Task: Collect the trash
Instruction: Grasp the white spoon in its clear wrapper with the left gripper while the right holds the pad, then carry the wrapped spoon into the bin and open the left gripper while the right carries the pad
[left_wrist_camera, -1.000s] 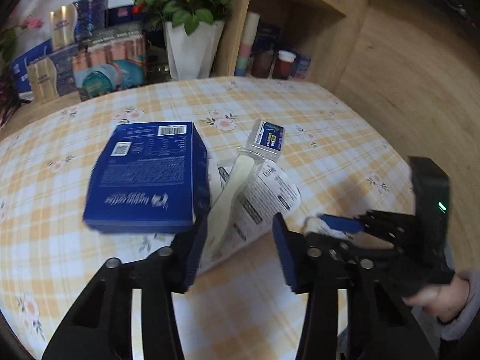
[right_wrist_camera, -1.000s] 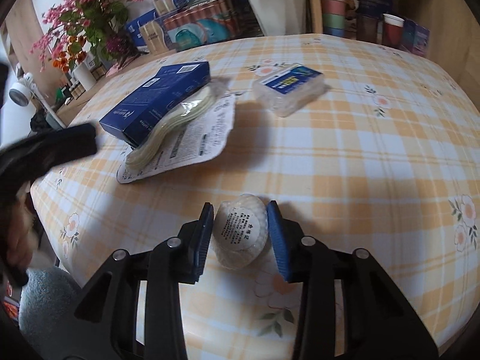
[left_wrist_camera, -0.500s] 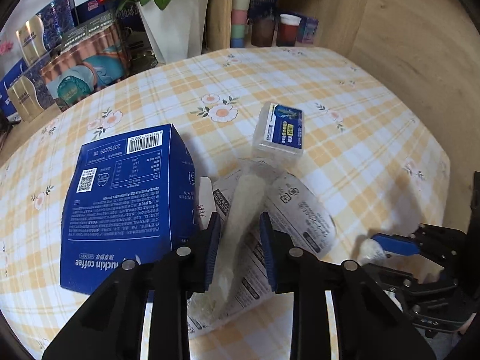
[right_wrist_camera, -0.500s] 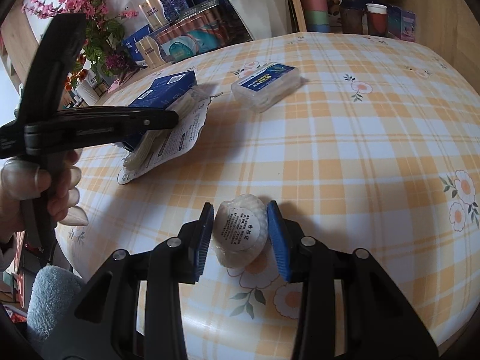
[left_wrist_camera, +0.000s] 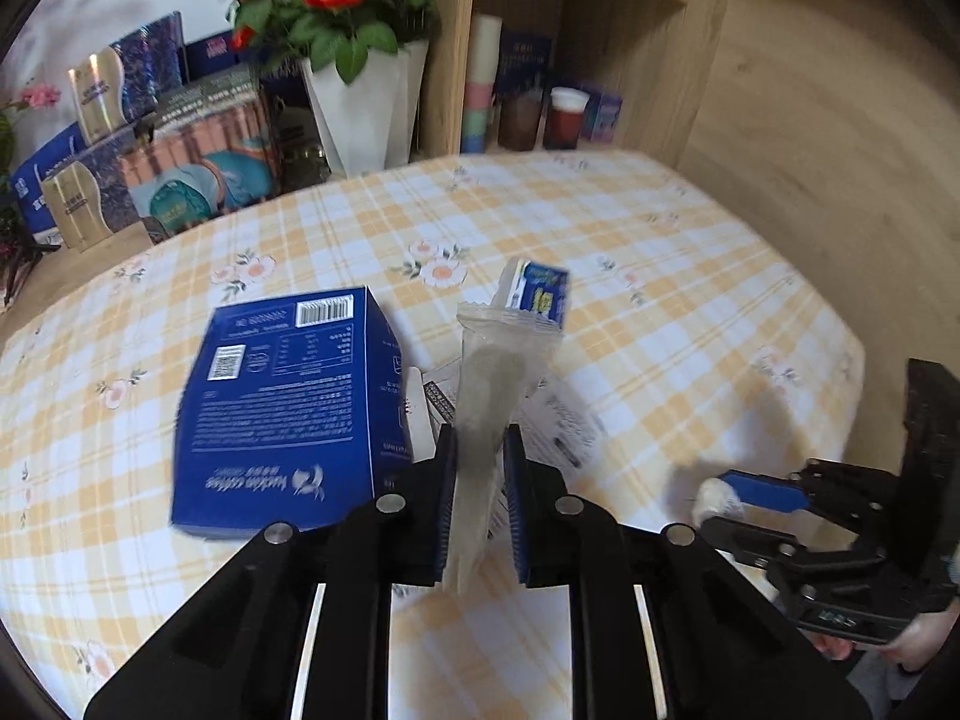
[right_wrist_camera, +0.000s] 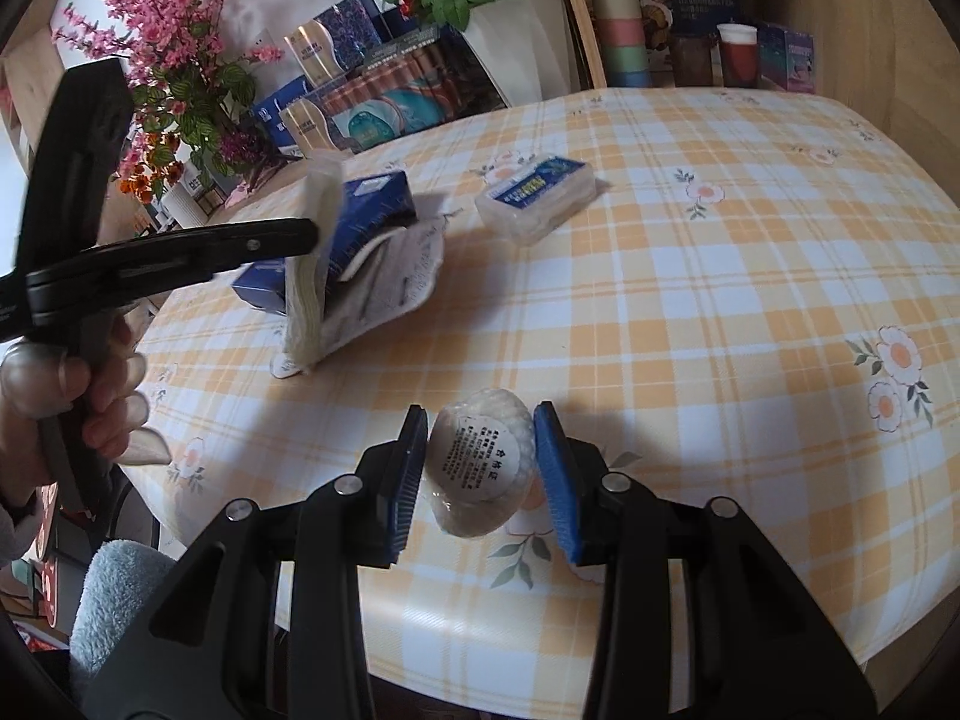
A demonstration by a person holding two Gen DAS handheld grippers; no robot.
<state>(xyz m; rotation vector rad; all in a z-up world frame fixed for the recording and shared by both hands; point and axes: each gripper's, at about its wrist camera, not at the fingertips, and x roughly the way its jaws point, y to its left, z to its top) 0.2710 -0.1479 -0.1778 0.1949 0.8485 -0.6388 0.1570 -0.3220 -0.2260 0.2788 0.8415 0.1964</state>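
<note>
In the left wrist view my left gripper [left_wrist_camera: 480,450] has its jaws closing on a clear blister pack [left_wrist_camera: 492,378], whose near end is raised off the checked tablecloth [left_wrist_camera: 660,312]. The pads press its sides. Beside it lie a blue coffee box [left_wrist_camera: 282,414] and a small clear box with a blue label [left_wrist_camera: 537,294]. The right wrist view shows my right gripper [right_wrist_camera: 480,414] shut on a white round foam-wrapped item [right_wrist_camera: 480,468] with a printed label, held just over the table's near edge. My left gripper [right_wrist_camera: 309,237] and the tilted blister pack [right_wrist_camera: 312,294] are at the left there.
A white vase of red roses [left_wrist_camera: 360,114], stacked gift boxes [left_wrist_camera: 198,180] and a wooden shelf with cups [left_wrist_camera: 540,114] line the table's far side. Pink flowers [right_wrist_camera: 174,60] stand at the far left. A person's hand [right_wrist_camera: 72,384] holds the left tool.
The left jaws narrowed around the blister pack and tipped its near end up off the table. The right gripper kept hold of the white round item, drifting slightly.
</note>
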